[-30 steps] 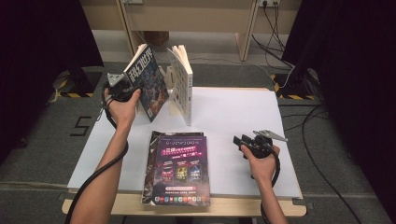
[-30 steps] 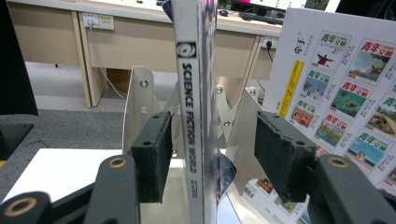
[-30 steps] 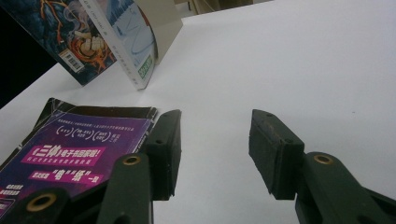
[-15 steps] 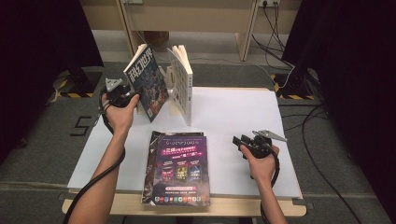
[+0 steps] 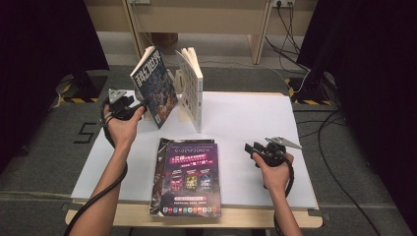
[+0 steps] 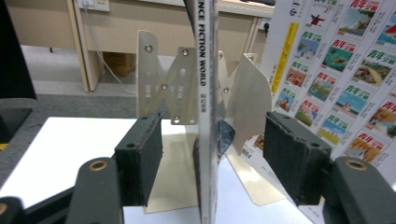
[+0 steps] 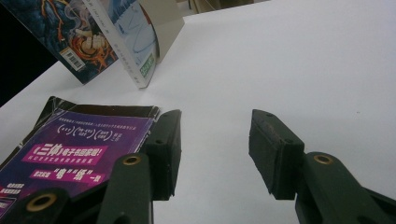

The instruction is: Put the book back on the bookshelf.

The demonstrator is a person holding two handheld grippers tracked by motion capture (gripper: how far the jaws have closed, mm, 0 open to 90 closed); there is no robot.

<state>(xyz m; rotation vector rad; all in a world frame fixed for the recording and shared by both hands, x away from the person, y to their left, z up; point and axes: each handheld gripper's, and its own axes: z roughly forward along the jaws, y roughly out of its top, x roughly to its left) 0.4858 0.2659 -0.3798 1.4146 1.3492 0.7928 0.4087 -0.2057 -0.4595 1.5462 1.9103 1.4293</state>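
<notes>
With the magazine [image 6: 208, 116] leaning in the metal rack [image 6: 163, 84], the left tongs [image 6: 212, 163], having just been opening, are standing clear of its spine and should be withdrawing straight, while the right tongs [image 7: 212, 154] are waiting open.

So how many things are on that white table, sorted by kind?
Magazines standing in the rack: 2, the dark-covered magazine and the white-backed magazine
Magazines lying flat: at least 1, the purple magazine, with edges of another beneath
Metal rack: 1
Hand-held grippers: 2, left hand-held gripper and right hand-held gripper
Total: 6
</notes>
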